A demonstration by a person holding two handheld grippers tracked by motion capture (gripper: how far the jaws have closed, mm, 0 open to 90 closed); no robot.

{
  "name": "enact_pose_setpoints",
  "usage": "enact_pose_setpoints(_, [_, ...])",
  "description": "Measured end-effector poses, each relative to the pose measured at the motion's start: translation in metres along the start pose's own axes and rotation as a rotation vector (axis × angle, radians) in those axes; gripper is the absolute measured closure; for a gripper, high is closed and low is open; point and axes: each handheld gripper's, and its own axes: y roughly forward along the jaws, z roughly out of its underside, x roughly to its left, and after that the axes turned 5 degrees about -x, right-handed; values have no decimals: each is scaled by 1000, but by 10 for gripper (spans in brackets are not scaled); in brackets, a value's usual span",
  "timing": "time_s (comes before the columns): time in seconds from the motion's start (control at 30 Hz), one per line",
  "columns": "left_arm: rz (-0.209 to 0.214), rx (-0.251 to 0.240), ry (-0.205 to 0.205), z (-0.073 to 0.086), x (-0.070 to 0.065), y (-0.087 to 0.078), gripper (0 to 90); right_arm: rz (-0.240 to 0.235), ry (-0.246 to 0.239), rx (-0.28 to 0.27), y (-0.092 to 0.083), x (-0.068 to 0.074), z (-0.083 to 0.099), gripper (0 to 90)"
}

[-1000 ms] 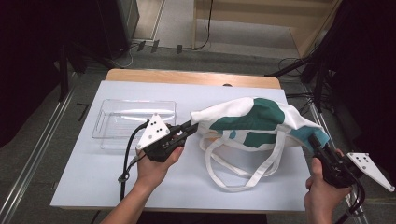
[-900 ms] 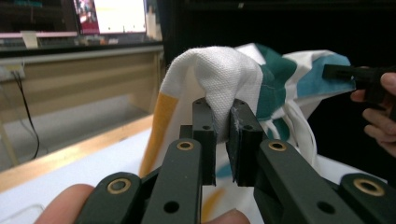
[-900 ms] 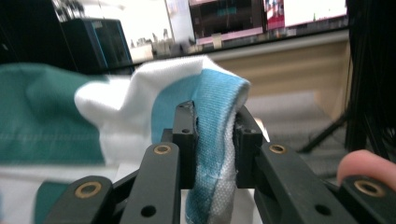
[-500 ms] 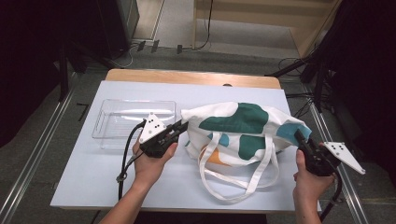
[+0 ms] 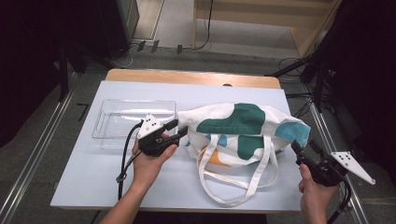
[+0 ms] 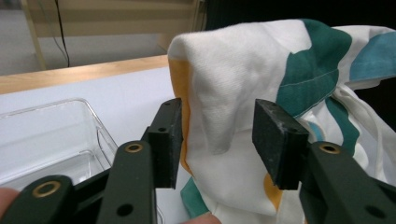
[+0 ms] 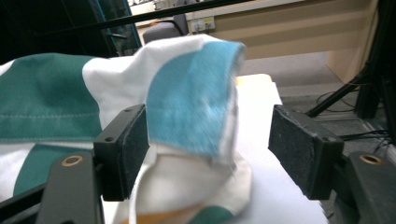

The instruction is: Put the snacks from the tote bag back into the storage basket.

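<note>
Lower and flatter than a second ago: tote bag (image 5: 243,133) no longer stretched in the air between the hands, now slumped on the counter (image 5: 84,182) right of its middle, handles looped toward the near edge. Left corner of the bag drawn in from beside the clear tray (image 5: 133,122), right corner sunk toward the right edge.

Left gripper (image 5: 180,130) at the bag's left end, jaws just opened and now parted about halfway; in the left gripper view (image 6: 217,140), white and orange cloth bulging between the pads, touching the left pad, clear of the right one, so released rather than pinched.

Right gripper (image 5: 303,148) at the bag's right end near the right edge, jaws just opened wide; in the right gripper view (image 7: 210,149), the blue corner of the bag standing between the pads, against the left pad, well apart from the right. Grip let go.
</note>
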Motion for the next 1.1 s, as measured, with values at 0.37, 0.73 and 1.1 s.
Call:
enact_pose_setpoints(0.37, [-77,-16,6,16,-16,-26,447,-1,33,111,-17,8,35,515])
enact_pose_setpoints(0.73, [34,107,140,51,-77,10,513,-71,-5,204,-2,29,51,603])
enact_pose_setpoints(1.1, [91,168,117,54,-67,16,900,-75,-63,310,8,33,62,858])
